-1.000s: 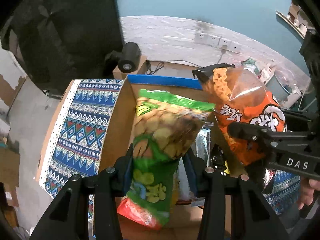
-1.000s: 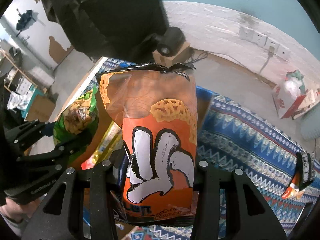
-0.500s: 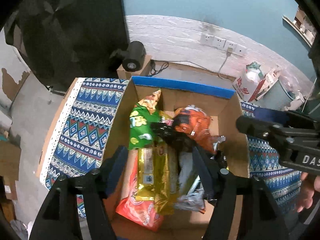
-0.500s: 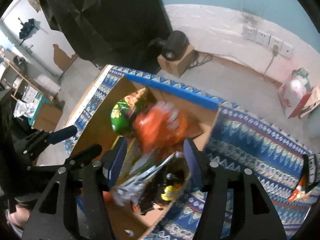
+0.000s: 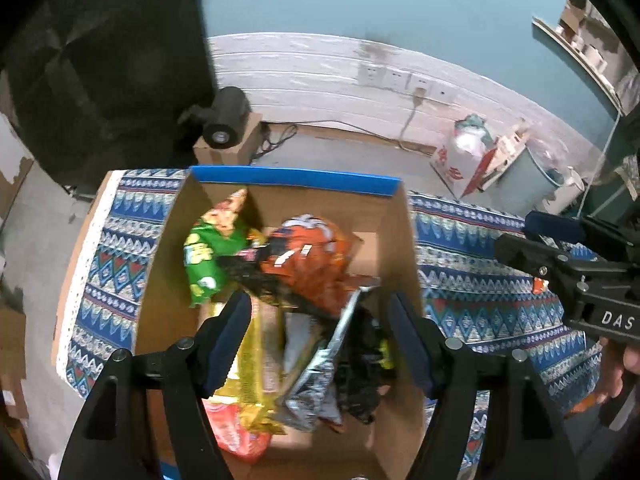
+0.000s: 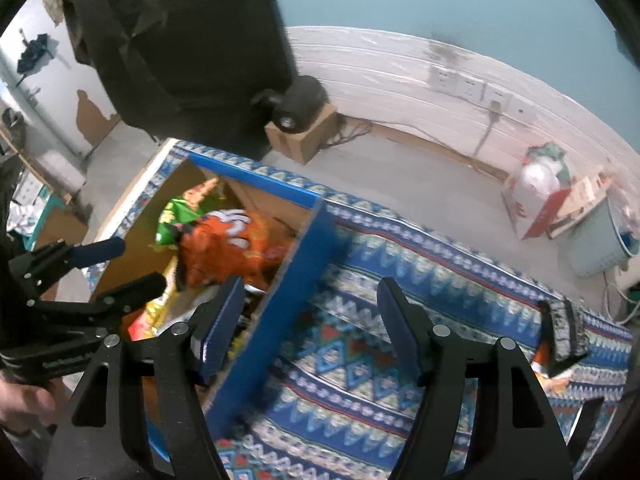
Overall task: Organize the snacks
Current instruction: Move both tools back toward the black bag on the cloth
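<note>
Both claws hang released and empty: the left gripper point(image 5: 320, 320) above the cardboard box point(image 5: 404, 256), the right gripper point(image 6: 310, 312) over the patterned cloth point(image 6: 400, 264) just right of it. A second ago each clenched a crinkly bag; now the orange bag point(image 5: 310, 256) and green bag point(image 5: 204, 256) lie inside the box.

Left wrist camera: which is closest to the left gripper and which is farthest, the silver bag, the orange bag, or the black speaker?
From the left gripper:
1. Silver bag, between its fingers, in the box.
2. Orange bag, mid-box.
3. Black speaker, beyond the box, by the wall.
</note>
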Available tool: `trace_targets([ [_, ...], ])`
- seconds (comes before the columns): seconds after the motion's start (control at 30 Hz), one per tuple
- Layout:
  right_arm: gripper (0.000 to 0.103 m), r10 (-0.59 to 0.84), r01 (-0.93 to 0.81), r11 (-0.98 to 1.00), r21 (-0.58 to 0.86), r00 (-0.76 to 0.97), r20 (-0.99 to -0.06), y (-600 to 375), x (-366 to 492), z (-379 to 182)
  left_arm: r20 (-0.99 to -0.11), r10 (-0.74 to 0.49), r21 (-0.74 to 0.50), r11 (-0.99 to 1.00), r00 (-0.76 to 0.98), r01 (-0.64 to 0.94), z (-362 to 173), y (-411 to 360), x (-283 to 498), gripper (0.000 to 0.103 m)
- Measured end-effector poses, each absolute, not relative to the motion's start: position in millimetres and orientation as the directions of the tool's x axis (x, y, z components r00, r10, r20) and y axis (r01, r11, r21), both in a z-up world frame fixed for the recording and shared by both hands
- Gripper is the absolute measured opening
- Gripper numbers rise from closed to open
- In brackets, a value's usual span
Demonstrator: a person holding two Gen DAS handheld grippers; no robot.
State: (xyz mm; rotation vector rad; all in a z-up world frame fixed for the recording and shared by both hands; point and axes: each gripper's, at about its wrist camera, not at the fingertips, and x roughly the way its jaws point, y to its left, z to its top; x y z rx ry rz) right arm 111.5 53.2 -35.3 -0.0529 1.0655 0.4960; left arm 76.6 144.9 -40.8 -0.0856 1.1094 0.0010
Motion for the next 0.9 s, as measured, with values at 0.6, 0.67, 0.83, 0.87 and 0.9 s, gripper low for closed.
trace_targets([
  [0.6,0.076,0.248,-0.304,0.945,0.121,0.428,-0.869,-49.8,97.1,-42.4,-0.900,-0.052,-0.014,0.996,0.434,0.091,-39.7,57.8,90.6,0.080],
  [0.67,0.077,0.245,-0.290,0.949,0.124,0.430,-0.869,-61.1,95.1,-42.8,-0.900,-0.051,-0.004,0.994,0.433,0.109,-40.1,46.7,92.8,0.080],
  [0.83,0.077,0.229,-0.258,0.958,0.125,0.429,-0.874,-85.1,93.0,-45.7,-0.904,-0.034,0.028,0.990,0.427,0.139,-43.6,24.1,100.3,0.081],
  [0.87,0.077,0.225,-0.252,0.960,0.123,0.427,-0.876,-91.5,92.8,-47.2,-0.906,-0.034,0.031,0.989,0.422,0.147,-45.1,18.9,102.2,0.081],
  [0.9,0.077,0.219,-0.246,0.962,0.120,0.426,-0.878,-96.1,92.4,-48.6,-0.908,-0.036,0.031,0.988,0.416,0.154,-46.3,14.3,103.8,0.081],
])
